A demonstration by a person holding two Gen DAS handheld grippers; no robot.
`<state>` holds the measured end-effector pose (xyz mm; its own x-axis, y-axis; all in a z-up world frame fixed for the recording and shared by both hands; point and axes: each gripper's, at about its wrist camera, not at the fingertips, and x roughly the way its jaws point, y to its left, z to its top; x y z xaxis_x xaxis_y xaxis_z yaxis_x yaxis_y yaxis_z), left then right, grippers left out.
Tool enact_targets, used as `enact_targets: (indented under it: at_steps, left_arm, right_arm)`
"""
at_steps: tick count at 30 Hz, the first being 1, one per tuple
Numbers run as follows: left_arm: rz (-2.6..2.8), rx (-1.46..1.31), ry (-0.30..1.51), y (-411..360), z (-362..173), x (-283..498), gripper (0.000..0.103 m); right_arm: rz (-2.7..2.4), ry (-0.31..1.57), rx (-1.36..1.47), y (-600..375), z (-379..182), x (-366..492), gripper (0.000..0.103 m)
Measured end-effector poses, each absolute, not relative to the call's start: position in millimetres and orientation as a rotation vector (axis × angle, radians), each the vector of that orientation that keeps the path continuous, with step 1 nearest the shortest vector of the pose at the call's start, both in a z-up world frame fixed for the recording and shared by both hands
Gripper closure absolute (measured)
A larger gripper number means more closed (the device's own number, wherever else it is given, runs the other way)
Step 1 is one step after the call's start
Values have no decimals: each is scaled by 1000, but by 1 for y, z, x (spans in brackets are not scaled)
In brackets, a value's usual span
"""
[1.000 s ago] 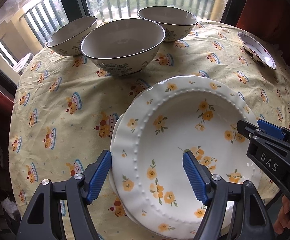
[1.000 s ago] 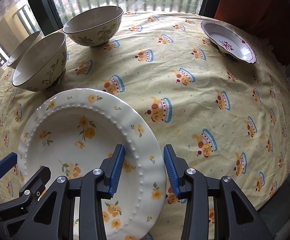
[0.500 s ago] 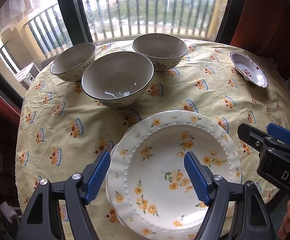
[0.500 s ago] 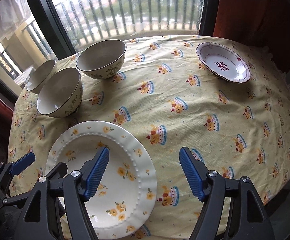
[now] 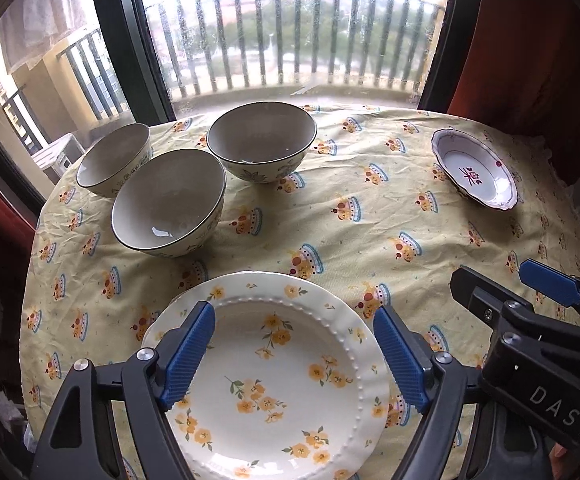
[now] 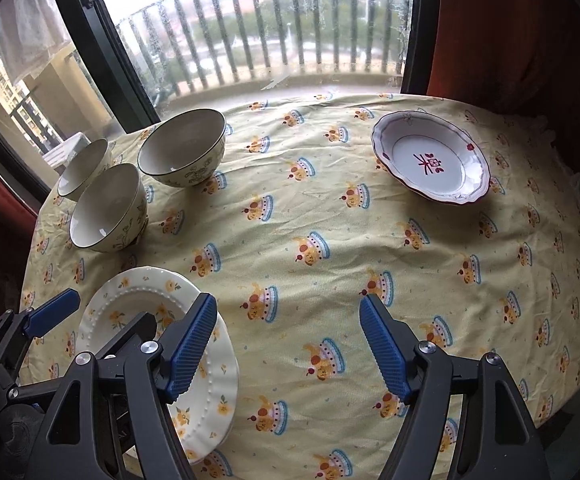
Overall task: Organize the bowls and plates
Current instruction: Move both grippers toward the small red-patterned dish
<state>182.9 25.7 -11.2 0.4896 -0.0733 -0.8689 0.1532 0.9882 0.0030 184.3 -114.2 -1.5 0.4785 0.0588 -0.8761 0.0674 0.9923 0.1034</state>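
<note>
A stack of white plates with yellow flowers [image 5: 273,376] lies at the table's near edge; it also shows in the right wrist view [image 6: 209,384]. My left gripper [image 5: 296,354] is open and empty above the stack. My right gripper [image 6: 287,350] is open and empty to the right of the stack, over the cloth. Three cream bowls stand at the far left: the near one [image 5: 167,202], the left one [image 5: 111,158], the far one [image 5: 259,146]. A white dish with a red mark [image 6: 430,158] sits at the far right.
The round table wears a yellow patterned cloth [image 6: 310,216] that drops off at the edges. A window with a balcony railing [image 5: 290,40] stands behind the table. A dark red curtain [image 6: 510,28] hangs at the right.
Both grippers have pulled back and risen from the flowered plate. My right gripper opened wide and let go of the plate's rim. The plate now lies on the stack.
</note>
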Motion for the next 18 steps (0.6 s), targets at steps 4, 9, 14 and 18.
enact_targets:
  at_steps: [4,9,14,18]
  left_arm:
    - [-116,71,1042,0,-5,193,20]
    - [-98,71,1022,-35,2,206,20]
    - [-105,65,1017,-71,-2,218,20]
    - [-101,67,1017,-101,-6,231,18]
  right_arm:
    - [-9,1053,104,-138,7,193,21]
    - [9,1032,116,-173,11,206,15]
    - [32,1024,113,-205,10,221,9]
    - [46,1022,121,-232,6,234,7]
